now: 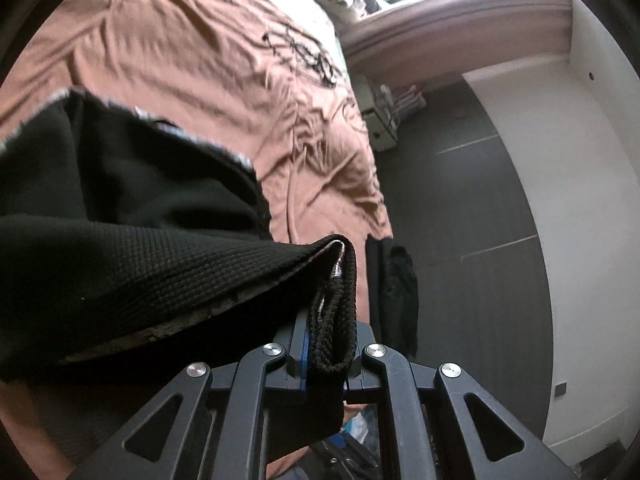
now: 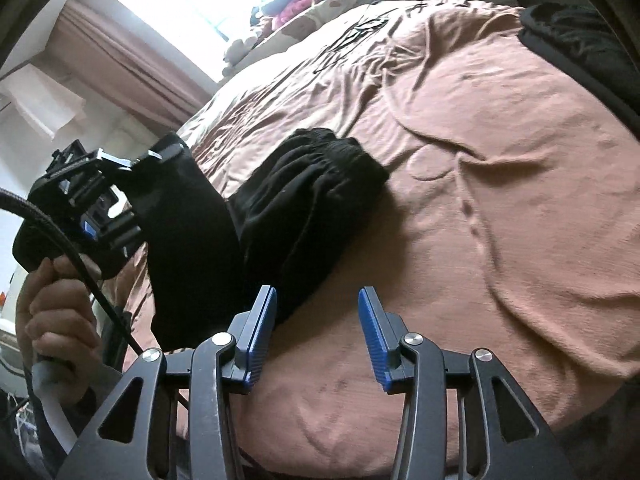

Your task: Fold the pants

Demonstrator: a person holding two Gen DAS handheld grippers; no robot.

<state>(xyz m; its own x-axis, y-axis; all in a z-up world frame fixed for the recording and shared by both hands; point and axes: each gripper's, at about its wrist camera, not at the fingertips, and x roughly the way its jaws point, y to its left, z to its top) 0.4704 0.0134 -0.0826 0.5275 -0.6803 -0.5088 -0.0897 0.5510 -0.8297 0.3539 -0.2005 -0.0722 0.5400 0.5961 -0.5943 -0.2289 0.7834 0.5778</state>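
Currently the black pants [image 2: 304,200] lie partly on the brown bedspread [image 2: 500,200], one end lifted at left by the left gripper [image 1: 326,344], clamped on a thick folded hem. The right gripper [image 2: 316,332] hovers nearby, jaws apart and empty. Carrying the held end evenly over the far, gathered end should keep edges aligned.

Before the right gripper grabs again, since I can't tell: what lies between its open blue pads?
Nothing is clamped: in the right wrist view the right gripper frames only brown bedsheet; the black pants lie just behind its one pad.
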